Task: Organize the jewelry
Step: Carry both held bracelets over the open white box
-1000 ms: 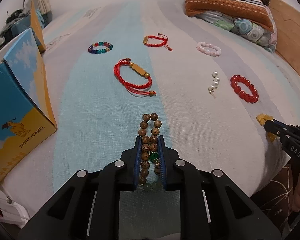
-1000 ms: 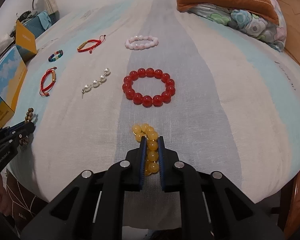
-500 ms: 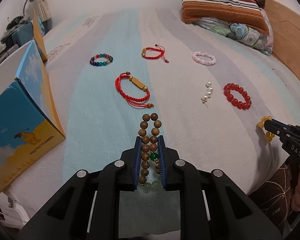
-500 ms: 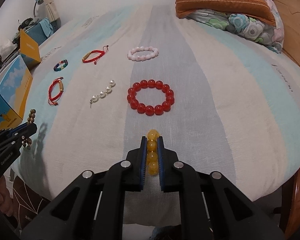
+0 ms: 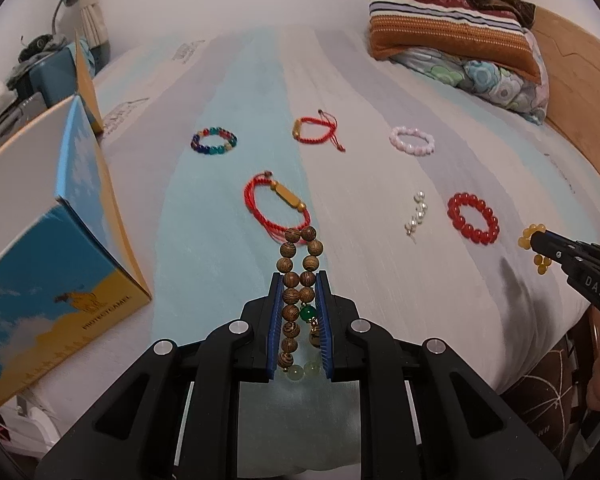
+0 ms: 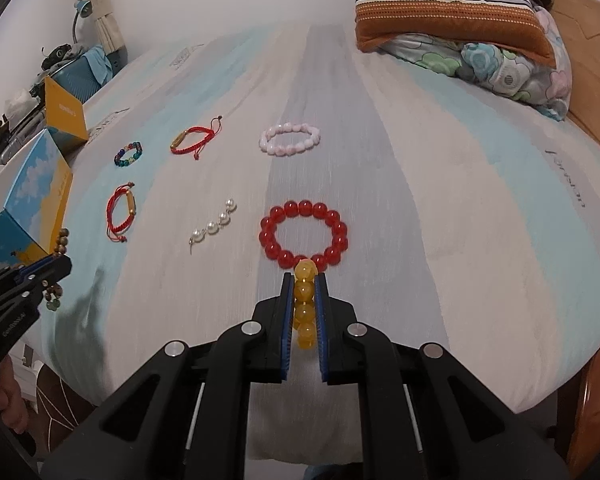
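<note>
My left gripper (image 5: 299, 280) is shut on a brown wooden bead bracelet (image 5: 296, 268) and holds it above the bed's near edge. My right gripper (image 6: 304, 280) is shut on a yellow bead bracelet (image 6: 305, 304), also lifted off the bed. On the striped bedsheet (image 6: 440, 208) lie a red bead bracelet (image 6: 304, 236), a pearl strand (image 6: 215, 227), a pink bead bracelet (image 6: 290, 140), two red cord bracelets (image 5: 278, 208) (image 5: 316, 132) and a multicolour bead bracelet (image 5: 214, 142). Each gripper shows in the other's view, the left (image 6: 56, 270) and the right (image 5: 538, 240).
A blue and yellow open cardboard box (image 5: 52, 248) stands at the bed's left edge. Striped and floral pillows (image 5: 460, 40) lie at the far right by a wooden headboard (image 5: 580, 72). Clutter and a lamp (image 6: 80, 12) sit at the far left.
Both grippers have risen from the bed with their bracelets held. The yellow bracelet left the sheet and now hangs pinched in the right gripper; the jewelry on the bed looks farther away.
</note>
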`<control>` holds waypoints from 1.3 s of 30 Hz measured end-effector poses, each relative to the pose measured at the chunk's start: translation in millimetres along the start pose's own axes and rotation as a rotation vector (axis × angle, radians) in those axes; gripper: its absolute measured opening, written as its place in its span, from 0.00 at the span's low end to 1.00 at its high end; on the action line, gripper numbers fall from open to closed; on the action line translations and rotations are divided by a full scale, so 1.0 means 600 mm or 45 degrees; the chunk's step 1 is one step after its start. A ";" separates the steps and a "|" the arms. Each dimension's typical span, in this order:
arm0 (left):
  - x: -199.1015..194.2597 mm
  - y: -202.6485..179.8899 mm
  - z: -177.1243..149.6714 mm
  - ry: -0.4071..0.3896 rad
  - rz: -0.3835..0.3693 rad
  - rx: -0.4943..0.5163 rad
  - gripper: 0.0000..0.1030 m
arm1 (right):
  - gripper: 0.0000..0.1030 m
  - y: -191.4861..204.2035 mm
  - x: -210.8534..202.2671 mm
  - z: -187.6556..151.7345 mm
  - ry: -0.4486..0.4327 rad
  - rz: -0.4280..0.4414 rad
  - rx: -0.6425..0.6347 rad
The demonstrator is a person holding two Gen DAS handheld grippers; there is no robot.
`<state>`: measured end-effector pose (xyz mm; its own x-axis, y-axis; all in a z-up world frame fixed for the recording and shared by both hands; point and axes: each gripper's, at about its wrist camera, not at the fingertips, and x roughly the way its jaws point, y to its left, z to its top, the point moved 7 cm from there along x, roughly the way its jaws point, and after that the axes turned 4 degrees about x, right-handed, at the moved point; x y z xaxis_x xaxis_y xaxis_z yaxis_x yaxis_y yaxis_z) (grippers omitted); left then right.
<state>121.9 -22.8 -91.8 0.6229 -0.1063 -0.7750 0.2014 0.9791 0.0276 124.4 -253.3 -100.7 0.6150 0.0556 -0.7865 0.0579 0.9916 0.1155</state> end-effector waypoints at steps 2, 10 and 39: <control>-0.004 0.002 0.006 -0.007 0.006 -0.001 0.15 | 0.09 0.000 0.000 0.006 -0.003 -0.011 -0.006; -0.017 0.021 0.033 -0.021 0.013 -0.035 0.15 | 0.09 0.003 -0.005 0.041 -0.022 -0.021 -0.018; -0.145 0.229 0.112 -0.120 0.199 -0.218 0.15 | 0.09 0.292 -0.083 0.206 -0.196 0.169 -0.344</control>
<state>146.1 109.4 22.2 0.7059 0.0407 -0.7071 -0.0289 0.9992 0.0288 201.1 -96.6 33.8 0.7160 0.1889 -0.6720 -0.2285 0.9731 0.0301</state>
